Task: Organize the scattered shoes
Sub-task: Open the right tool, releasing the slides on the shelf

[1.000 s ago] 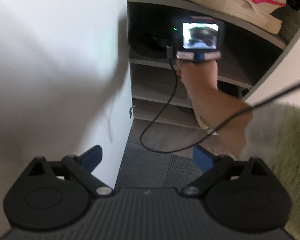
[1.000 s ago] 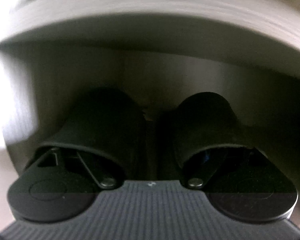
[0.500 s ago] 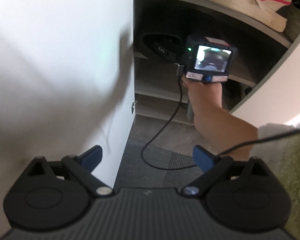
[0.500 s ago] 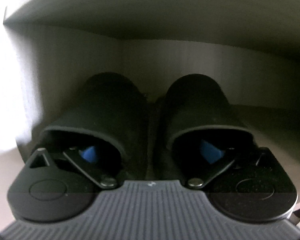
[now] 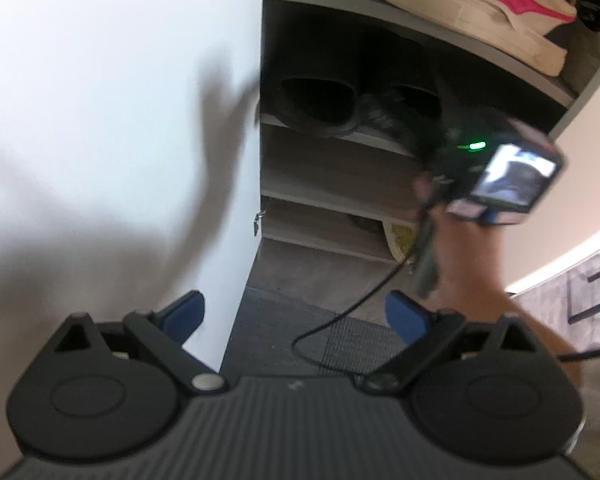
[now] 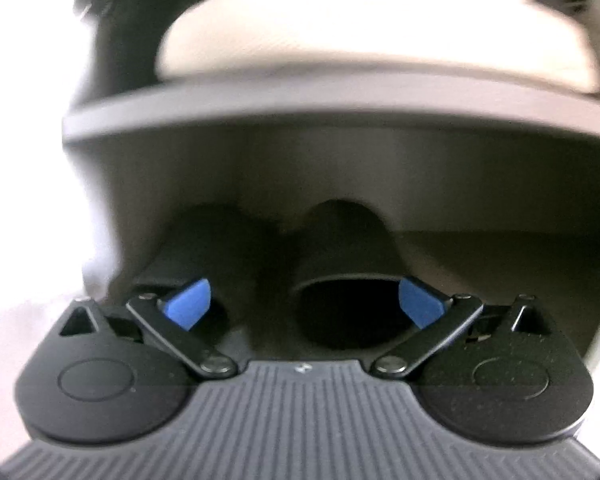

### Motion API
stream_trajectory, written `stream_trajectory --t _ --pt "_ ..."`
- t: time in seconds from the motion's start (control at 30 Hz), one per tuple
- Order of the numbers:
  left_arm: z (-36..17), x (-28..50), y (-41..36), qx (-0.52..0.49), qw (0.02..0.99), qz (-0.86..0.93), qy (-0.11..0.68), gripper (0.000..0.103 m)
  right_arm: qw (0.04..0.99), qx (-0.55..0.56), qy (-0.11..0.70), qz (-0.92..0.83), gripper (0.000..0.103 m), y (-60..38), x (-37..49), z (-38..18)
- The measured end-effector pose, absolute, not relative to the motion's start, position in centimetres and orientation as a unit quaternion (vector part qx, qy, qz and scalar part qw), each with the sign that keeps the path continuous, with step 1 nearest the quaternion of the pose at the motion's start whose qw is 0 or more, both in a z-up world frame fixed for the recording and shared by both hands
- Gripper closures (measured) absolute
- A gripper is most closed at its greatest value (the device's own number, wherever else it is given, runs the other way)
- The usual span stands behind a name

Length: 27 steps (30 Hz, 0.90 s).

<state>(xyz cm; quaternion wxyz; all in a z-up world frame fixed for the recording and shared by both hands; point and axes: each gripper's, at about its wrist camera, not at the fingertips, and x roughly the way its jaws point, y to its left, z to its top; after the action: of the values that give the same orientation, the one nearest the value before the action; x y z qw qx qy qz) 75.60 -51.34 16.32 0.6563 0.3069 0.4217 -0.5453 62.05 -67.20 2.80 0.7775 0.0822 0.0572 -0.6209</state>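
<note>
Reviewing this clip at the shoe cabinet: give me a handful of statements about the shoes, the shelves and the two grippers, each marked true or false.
1. The black slippers sit side by side on a shelf of the cabinet. True.
2. The right gripper is clamped on a slipper. False: its jaws stand wide apart, nothing pressed between the pads.
3. The white sneaker with the pink stripe sits on the shelf above the slippers. True.
4. The left gripper holds a shoe. False: it is open and empty, pointing toward the floor by the white cabinet door.
5. The slippers lie on the floor. False: they are on a shelf, with more shelves below.
</note>
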Motion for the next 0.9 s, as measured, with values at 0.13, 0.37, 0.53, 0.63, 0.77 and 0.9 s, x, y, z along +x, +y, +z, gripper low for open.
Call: stream_trajectory --t 0.13,0.37,0.53,0.63,0.77,0.9 --pt "15.8 75.4 -51.2 0.315 0.653 -0.552 0.413 0.005 0.761 0.150 0.027 -0.630 0.000 -69.4 58.0 3.0" --pt "14.4 75.4 -50.3 0.320 0.648 -0.547 0.422 0.005 0.808 0.200 0.052 -0.551 0.000 -73.3 57.8 0.7" --pt "13.9 74.8 -49.0 0.321 0.652 -0.546 0.418 0.004 0.821 0.230 0.032 -0.522 0.000 -73.8 58.1 0.0" --pt "14.1 74.6 -48.4 0.319 0.651 -0.540 0.428 0.004 0.822 0.242 0.018 -0.515 0.000 -73.1 57.9 -0.2" --pt "14.5 73.9 -48.8 0.314 0.655 -0.552 0.408 0.004 0.828 0.243 0.029 -0.504 0.000 -71.1 58.0 0.3" --pt "15.7 73.3 -49.7 0.290 0.651 -0.583 0.391 0.004 0.828 0.229 0.040 -0.511 0.000 -69.8 54.9 1.2"
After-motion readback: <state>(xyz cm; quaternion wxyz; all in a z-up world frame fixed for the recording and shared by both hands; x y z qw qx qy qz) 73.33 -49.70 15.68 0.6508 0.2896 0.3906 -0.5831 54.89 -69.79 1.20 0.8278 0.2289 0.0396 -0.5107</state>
